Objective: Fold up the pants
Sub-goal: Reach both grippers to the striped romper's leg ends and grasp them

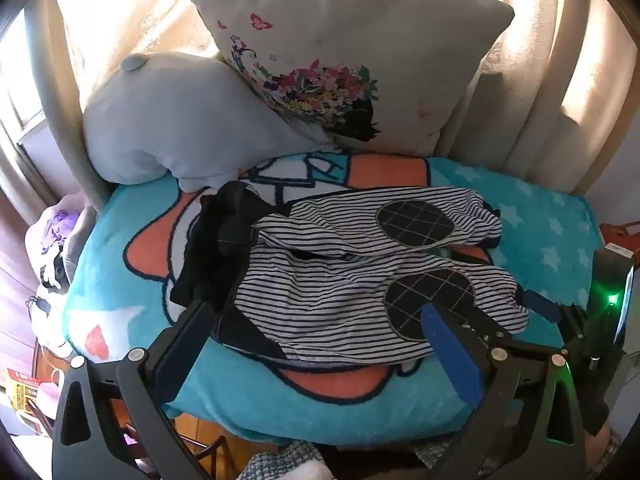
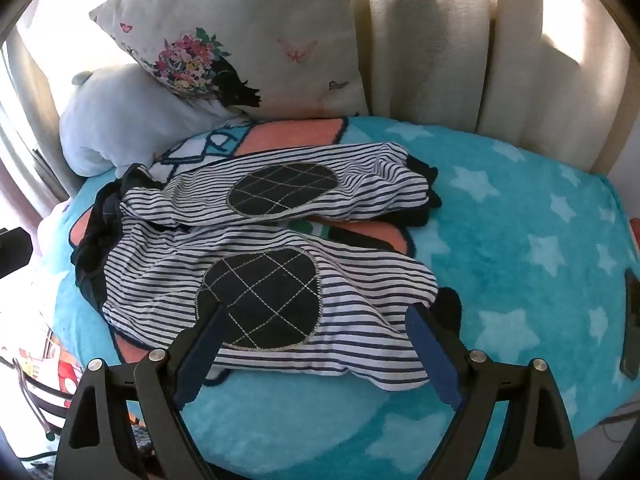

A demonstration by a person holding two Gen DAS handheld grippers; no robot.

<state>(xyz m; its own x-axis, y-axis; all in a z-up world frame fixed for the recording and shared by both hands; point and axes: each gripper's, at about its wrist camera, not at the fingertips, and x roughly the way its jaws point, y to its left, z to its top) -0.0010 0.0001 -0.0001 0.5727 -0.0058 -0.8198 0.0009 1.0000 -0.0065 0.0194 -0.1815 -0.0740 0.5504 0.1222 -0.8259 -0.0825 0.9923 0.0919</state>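
Pants [image 1: 360, 276] lie unfolded on the blue blanket [image 1: 552, 232], straight ahead of your left gripper [image 1: 316, 320] in the left wrist view. Waist is the dark bunched end at left, legs run out to the right, so the long axis sits crosswise to your fingers. Left gripper is spread wide, holding nothing; its left finger [image 1: 188, 332] sits at the dark waist edge, the right one over the near knee patch [image 1: 428, 300]. Whether either pad touches cloth, can't tell. Your right gripper [image 1: 556, 312] shows at the right edge of that view, by the near leg's cuff. Two pillows [image 1: 340, 60] stand behind, clear of the pants. Right wrist view: right gripper [image 2: 316, 328] is also spread wide and empty, straddling the near leg [image 2: 360, 288] just past its knee patch, cuff end close to the right finger [image 2: 432, 352]. Far leg [image 2: 280, 192] lies roughly parallel behind it, with a strip of blanket between the two. My read: no fold made yet. You're nearer the waist with the left, nearer the cuffs with the right, so I'd fold leg over leg along that left-right axis first.
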